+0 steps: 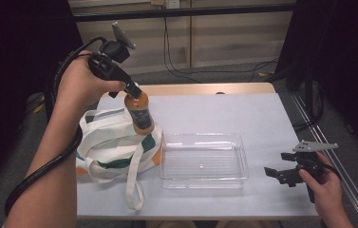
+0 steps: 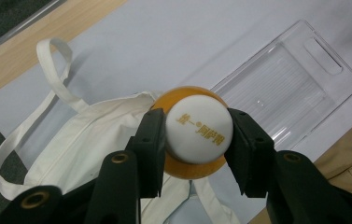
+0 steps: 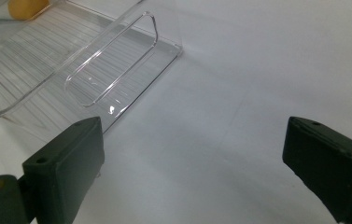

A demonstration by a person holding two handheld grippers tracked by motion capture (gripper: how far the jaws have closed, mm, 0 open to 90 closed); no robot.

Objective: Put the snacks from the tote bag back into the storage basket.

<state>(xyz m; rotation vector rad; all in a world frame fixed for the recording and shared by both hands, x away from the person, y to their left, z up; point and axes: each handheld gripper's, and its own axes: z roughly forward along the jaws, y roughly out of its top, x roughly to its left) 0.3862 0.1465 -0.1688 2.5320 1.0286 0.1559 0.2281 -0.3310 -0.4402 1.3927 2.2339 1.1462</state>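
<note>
Bottle out of the bag, held up by its cap

The left gripper (image 2: pixel 197 140) has its jaws clamped on either side of the white cap (image 2: pixel 199 130) of an orange bottle (image 1: pixel 139 113), so it's grasping the bottle from the top and holding it up above the white tote bag (image 1: pixel 115 149), with the bottle's bottom right at the bag's opening. The bag is slumped on the left side of the bench (image 1: pixel 262 118), straps hanging loose toward the front edge. Just right of the bag there's a clear plastic tray (image 1: pixel 203 160) with nothing in it. Over on the far right the right gripper (image 3: pixel 197 163) hangs low over bare benchtop near the tray's short end, jaws spread wide apart, gripping nothing.
</note>
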